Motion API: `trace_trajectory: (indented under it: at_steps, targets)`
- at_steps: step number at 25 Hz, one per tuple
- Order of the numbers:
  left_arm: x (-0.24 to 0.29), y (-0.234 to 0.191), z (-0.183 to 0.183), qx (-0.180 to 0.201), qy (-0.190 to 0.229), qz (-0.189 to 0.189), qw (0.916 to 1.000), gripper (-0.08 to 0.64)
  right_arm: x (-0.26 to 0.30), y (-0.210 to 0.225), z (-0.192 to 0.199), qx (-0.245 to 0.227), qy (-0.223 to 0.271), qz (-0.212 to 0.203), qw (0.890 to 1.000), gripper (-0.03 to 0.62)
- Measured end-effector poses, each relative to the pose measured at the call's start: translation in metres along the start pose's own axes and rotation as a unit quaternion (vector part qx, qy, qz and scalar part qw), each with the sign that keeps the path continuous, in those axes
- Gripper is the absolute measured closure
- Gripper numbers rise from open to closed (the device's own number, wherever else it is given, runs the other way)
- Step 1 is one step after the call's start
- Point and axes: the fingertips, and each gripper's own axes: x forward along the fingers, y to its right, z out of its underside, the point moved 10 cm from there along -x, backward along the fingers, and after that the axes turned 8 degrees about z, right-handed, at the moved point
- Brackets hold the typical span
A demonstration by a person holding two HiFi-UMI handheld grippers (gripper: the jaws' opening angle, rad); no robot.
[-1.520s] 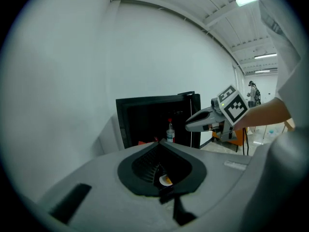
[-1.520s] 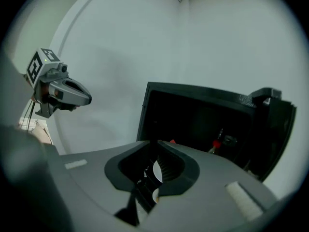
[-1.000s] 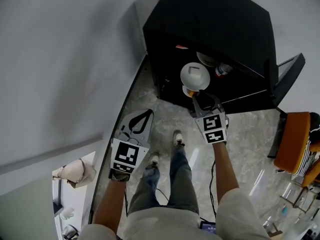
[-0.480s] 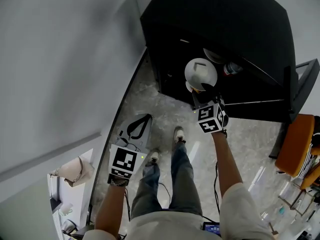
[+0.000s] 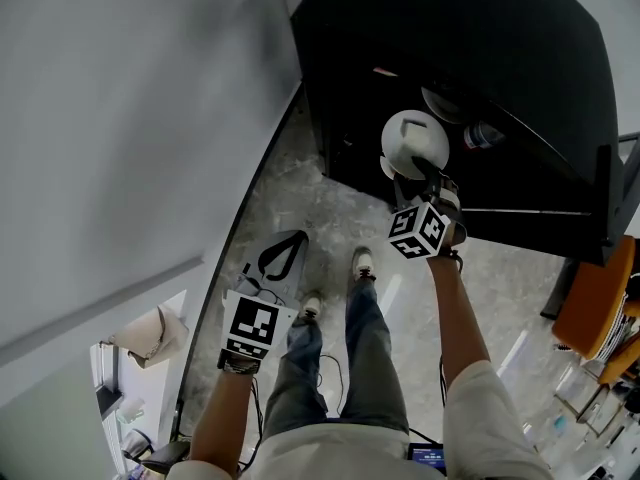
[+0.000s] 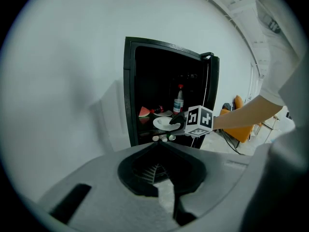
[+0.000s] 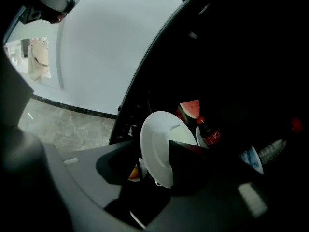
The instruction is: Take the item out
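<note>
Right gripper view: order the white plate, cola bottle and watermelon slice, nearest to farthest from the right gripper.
1. White plate, between the right gripper's opening jaws.
2. Cola bottle, behind it, to the right.
3. Watermelon slice, deeper back; nearly level with the bottle.

Head view steeply down; both gripper views toward cabinet [image 5: 470, 38].

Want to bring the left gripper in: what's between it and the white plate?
Only bare floor up to the cabinet, per the head view and left gripper view. The right gripper has the white plate between its opening jaws.
</note>
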Motion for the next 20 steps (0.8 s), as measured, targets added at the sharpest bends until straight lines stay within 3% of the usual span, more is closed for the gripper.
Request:
trace_trajectory:
  at_steps: [7, 12, 20]
  targets:
    - [0.000, -0.004, 0.008, -0.015, -0.003, 0.000, 0.9999, 0.554, 0.013, -0.006, 0.000, -0.075, -0.013, 0.045, 0.996, 0.389]
    - [0.000, -0.006, 0.009, -0.034, 0.009, 0.003, 0.9994, 0.554, 0.016, -0.011, 0.004, -0.122, -0.023, 0.068, 0.990, 0.446]
    - [0.000, -0.006, 0.013, -0.030, 0.002, 0.006, 0.9995, 0.554, 0.016, -0.020, 0.007, -0.184, -0.026, 0.112, 0.976, 0.518]
